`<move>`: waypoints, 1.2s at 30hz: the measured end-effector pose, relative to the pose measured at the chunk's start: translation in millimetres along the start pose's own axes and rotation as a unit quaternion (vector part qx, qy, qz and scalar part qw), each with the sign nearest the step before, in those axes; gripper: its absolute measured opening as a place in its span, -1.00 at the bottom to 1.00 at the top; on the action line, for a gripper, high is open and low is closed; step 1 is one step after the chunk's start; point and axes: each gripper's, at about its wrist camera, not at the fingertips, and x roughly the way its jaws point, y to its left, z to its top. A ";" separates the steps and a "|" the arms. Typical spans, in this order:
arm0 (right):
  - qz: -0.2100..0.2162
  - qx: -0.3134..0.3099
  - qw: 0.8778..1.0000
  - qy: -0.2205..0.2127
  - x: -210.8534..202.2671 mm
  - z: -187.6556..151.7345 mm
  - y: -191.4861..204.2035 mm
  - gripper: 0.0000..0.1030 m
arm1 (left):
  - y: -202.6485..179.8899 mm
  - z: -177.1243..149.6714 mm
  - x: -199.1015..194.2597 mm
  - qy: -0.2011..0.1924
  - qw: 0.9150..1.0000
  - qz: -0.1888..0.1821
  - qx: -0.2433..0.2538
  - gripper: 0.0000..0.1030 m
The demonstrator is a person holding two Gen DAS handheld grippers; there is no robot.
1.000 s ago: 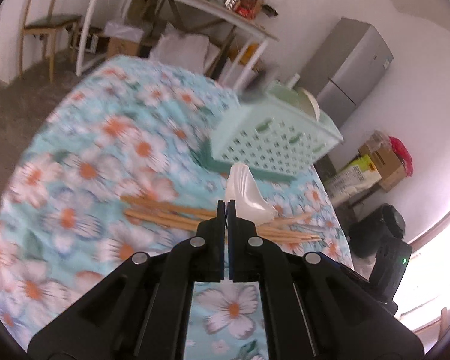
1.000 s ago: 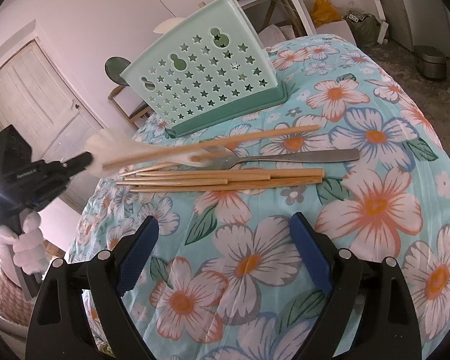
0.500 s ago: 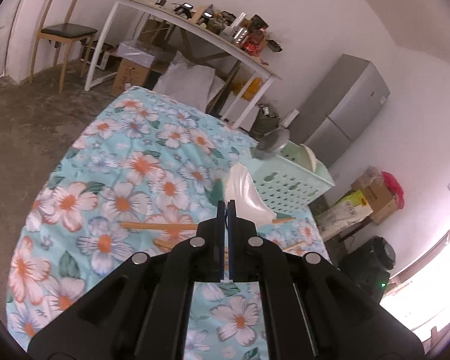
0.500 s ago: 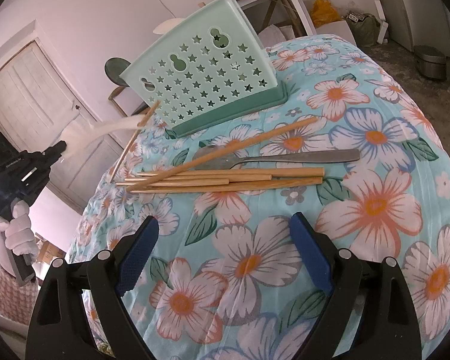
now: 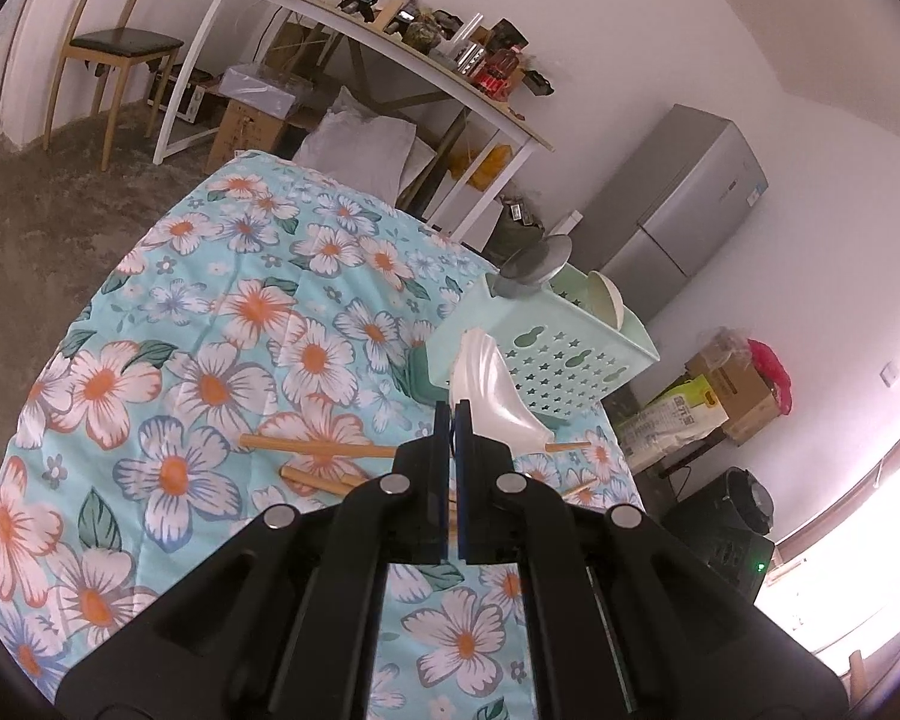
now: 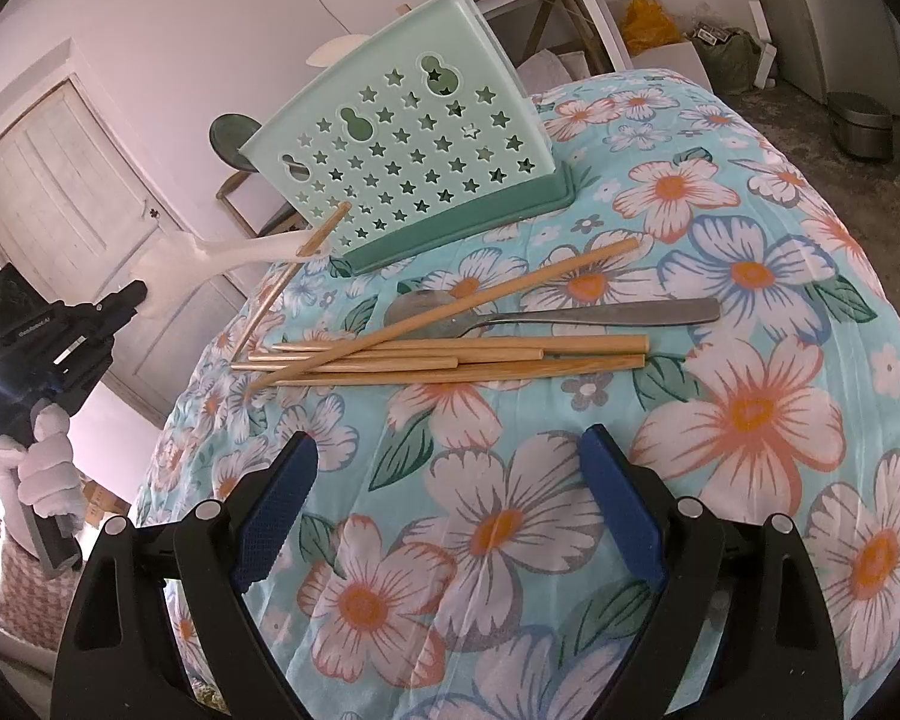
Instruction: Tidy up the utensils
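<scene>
Left gripper [image 5: 452,414]: jaws pinched tight on the white spoon [image 5: 489,396], gripping it by one end; in the right wrist view it [image 6: 132,294] shows at the far left, raised above the table edge, held by a white-gloved hand [image 6: 45,468].
White spoon: clear of the cloth, sticking out from the left gripper toward the basket; in the right wrist view it [image 6: 222,252] reaches to just beside the basket's near left corner, where one loose chopstick [image 6: 294,282] crosses its tip. Whether the two touch, I cannot tell.
Right gripper [image 6: 450,504]: jaws wide, nothing between them, hovering over the near part of the cloth, well short of the chopsticks.
Basket [image 6: 402,150]: mint green, star-shaped holes, darker green base, standing at the far side of the table. In the left wrist view a pale spoon bowl [image 5: 607,300] and a grey one [image 5: 537,267] rise above its rim.
Chopsticks [image 6: 450,354]: wooden, lying in a loose bundle mid-table, running left to right; one [image 6: 450,306] lies slanted across the others.
Metal spoon [image 6: 546,315]: flat on the cloth just behind the bundle, handle pointing right, bowl partly under the slanted chopstick.
Cloth [image 6: 750,408]: turquoise with large white and orange flowers, covering the table.
</scene>
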 end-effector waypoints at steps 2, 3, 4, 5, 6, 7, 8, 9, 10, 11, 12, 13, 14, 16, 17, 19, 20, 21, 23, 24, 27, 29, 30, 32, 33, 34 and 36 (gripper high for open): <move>0.000 0.001 1.000 0.000 0.0 -0.4 0.4 0.68 | 0.4 0.1 0.4 0.001 1.000 0.001 0.000 -0.99; 0.000 0.000 1.000 0.000 0.1 -0.4 0.4 0.68 | 0.6 0.3 -0.3 0.002 1.000 0.001 0.000 -0.99; 0.000 0.000 1.000 0.000 0.1 -0.3 0.4 0.68 | 0.6 0.3 -0.1 0.002 1.000 0.001 0.000 -0.99; 0.000 0.000 1.000 0.000 0.1 -0.1 0.3 0.68 | 1.0 -0.2 0.7 0.002 1.000 0.001 -0.001 -0.99; 0.000 0.000 1.000 0.000 0.1 -0.4 0.4 0.68 | 0.9 -0.5 1.7 0.002 1.000 0.001 -0.001 -0.99; 0.000 0.000 1.000 0.000 0.1 -0.2 0.3 0.68 | 0.8 -1.3 2.4 0.002 1.000 0.001 -0.002 -0.99; 0.000 0.000 1.000 0.000 0.1 -0.1 0.2 0.68 | 1.0 -1.1 2.1 0.002 1.000 0.001 -0.001 -0.99; 0.000 0.000 1.000 0.000 0.1 -0.4 0.5 0.68 | 0.9 -1.2 2.5 0.002 1.000 0.001 -0.001 -0.99; 0.000 0.000 1.000 0.000 0.1 -0.4 0.4 0.68 | 1.4 -1.0 2.0 0.002 1.000 0.001 -0.001 -0.99; 0.000 0.000 1.000 0.000 0.1 -0.4 0.5 0.68 | 1.5 -1.1 2.4 0.002 1.000 0.001 -0.001 -0.99; 0.000 0.000 1.000 0.000 0.1 -0.4 0.4 0.68 | 1.6 -1.2 2.9 0.002 1.000 0.001 -0.002 -0.99; 0.000 0.000 1.000 0.000 0.1 -0.4 0.4 0.68 | 1.8 -0.9 2.3 0.002 1.000 0.001 -0.002 -0.99; 0.000 0.000 1.000 0.000 0.0 -0.5 0.4 0.68 | 1.7 -1.0 2.6 0.002 1.000 0.001 -0.002 -0.99; 0.000 0.000 1.000 0.000 0.0 -0.4 0.4 0.68 | 2.1 -0.7 2.4 0.002 1.000 0.001 -0.001 -0.99; 0.000 0.000 1.000 0.000 0.0 -0.5 0.4 0.68 | 2.3 -0.5 2.2 0.002 1.000 0.000 -0.001 -0.99; 0.000 0.000 1.000 0.000 0.0 -0.4 0.3 0.68 | 2.0 -0.9 3.2 0.002 1.000 0.001 -0.001 -0.99; 0.000 0.000 1.000 0.000 0.0 -0.2 0.2 0.68 | 2.4 -0.8 2.9 0.002 1.000 0.000 -0.001 -0.99; 0.000 0.000 1.000 0.000 -0.1 -0.5 0.3 0.68 | 2.4 -0.9 3.3 0.002 1.000 0.000 -0.001 -0.99; 0.000 0.000 1.000 0.000 -0.1 -0.5 0.2 0.68 | 2.6 -0.5 2.4 0.002 1.000 0.001 -0.001 -0.99; 0.000 0.000 1.000 0.000 -0.1 -0.6 0.2 0.68 | 2.7 -0.4 2.4 0.002 1.000 0.000 -0.001 -0.99; 0.000 0.000 1.000 0.000 -0.2 -0.5 0.2 0.68 | 2.6 -0.7 3.3 0.002 1.000 0.000 -0.001 -0.99; 0.000 0.000 1.000 0.000 -0.2 -0.3 -0.1 0.68 | 2.8 -0.3 2.5 0.002 1.000 0.000 -0.001 -0.99; 0.000 0.000 1.000 0.000 -0.3 -0.5 0.0 0.68 | 2.7 -0.6 3.4 0.001 1.000 0.001 -0.001 -0.99; 0.000 0.000 1.000 0.000 -0.2 -0.4 0.0 0.68 | 2.7 -0.5 3.2 0.001 1.000 0.000 -0.001 -0.99; 0.000 0.000 1.000 0.000 -0.4 -0.6 0.0 0.68 | 2.7 -0.7 3.6 0.002 1.000 0.000 -0.001 -0.99; 0.000 0.000 1.000 0.000 -0.4 -0.4 -0.1 0.68 | 2.9 -0.5 3.1 0.002 1.000 0.000 -0.001 -0.99; 0.000 0.000 1.000 0.000 -0.4 -0.6 0.0 0.68 | 2.9 -0.5 3.6 0.002 1.000 0.001 -0.001 -0.99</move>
